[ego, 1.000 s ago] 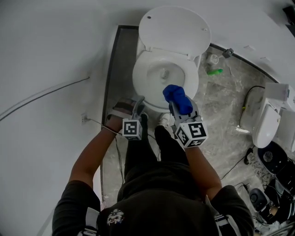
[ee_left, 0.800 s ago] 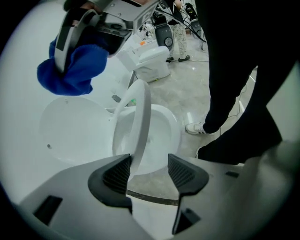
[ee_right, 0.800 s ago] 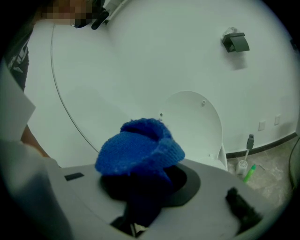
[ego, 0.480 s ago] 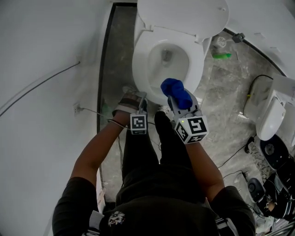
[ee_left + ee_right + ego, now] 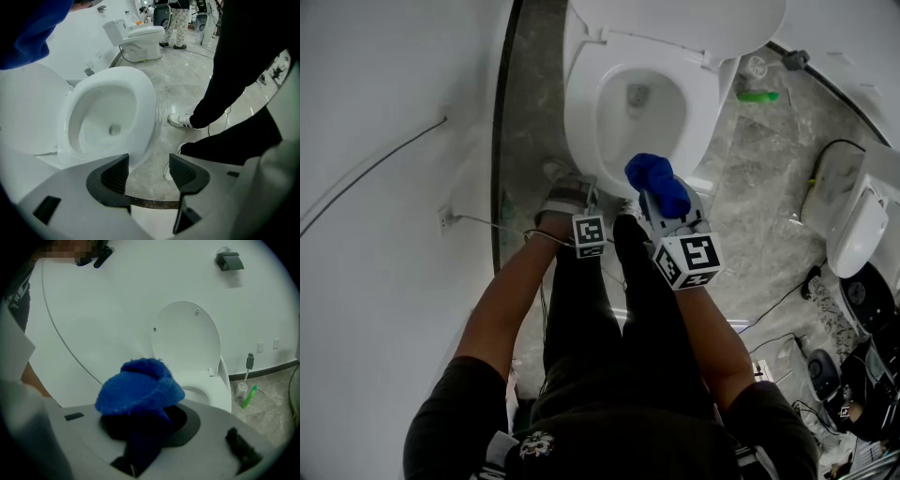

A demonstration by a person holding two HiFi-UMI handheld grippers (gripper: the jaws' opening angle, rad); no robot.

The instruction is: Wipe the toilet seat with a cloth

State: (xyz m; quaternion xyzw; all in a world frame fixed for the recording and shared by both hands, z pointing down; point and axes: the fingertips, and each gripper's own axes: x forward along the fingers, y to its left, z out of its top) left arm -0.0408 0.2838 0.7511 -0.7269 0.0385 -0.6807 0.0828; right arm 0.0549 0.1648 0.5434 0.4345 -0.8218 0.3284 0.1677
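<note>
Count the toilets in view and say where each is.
2. One toilet stands ahead, lid raised; a second toilet sits at the right edge. Others may be hidden.

The toilet lid [image 5: 675,21] is cut off at the top edge.

Green bottle [image 5: 757,96] and brush holder [image 5: 756,67] at floor's wall edge, second toilet [image 5: 855,239] at its right edge.

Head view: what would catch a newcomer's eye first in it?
The bright blue fuzzy cloth, clamped in the jaws of the right gripper, stands out against the near rim of the white ceramic toilet. The toilet fills the top centre, lid raised and bowl open. The grey marbled floor lies to its right.
</note>
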